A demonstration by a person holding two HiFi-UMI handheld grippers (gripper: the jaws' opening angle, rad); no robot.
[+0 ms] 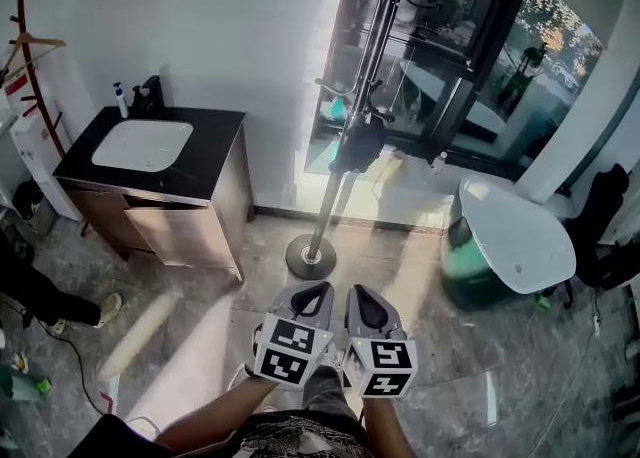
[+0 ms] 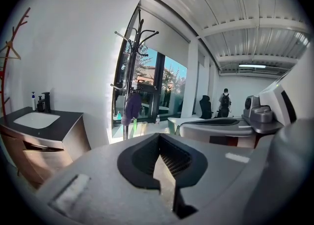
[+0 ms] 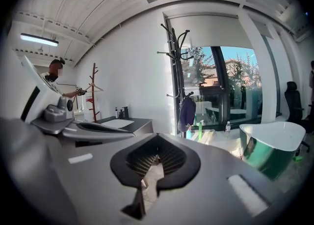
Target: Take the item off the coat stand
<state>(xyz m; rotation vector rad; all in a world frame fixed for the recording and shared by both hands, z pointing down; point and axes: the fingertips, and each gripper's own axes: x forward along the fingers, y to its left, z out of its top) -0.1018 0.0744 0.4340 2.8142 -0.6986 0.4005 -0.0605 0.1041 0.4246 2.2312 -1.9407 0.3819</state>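
Note:
A tall black coat stand (image 1: 347,151) rises from a round base (image 1: 311,258) on the marble floor in front of the window. A dark, soft item (image 1: 360,143) hangs from one of its lower hooks. It also shows in the left gripper view as the dark item (image 2: 131,108) and in the right gripper view as the dark item (image 3: 187,113). My left gripper (image 1: 305,301) and right gripper (image 1: 365,308) are held side by side close to my body, well short of the stand. Both are shut and empty, as the left gripper (image 2: 159,138) and right gripper (image 3: 156,138) show.
A dark cabinet with a white sink (image 1: 150,161) stands to the left of the stand. A white-topped green tub (image 1: 510,241) sits to the right, with a black chair (image 1: 605,216) beyond it. A red wall rack (image 1: 25,46) and a person's leg (image 1: 40,296) are at far left.

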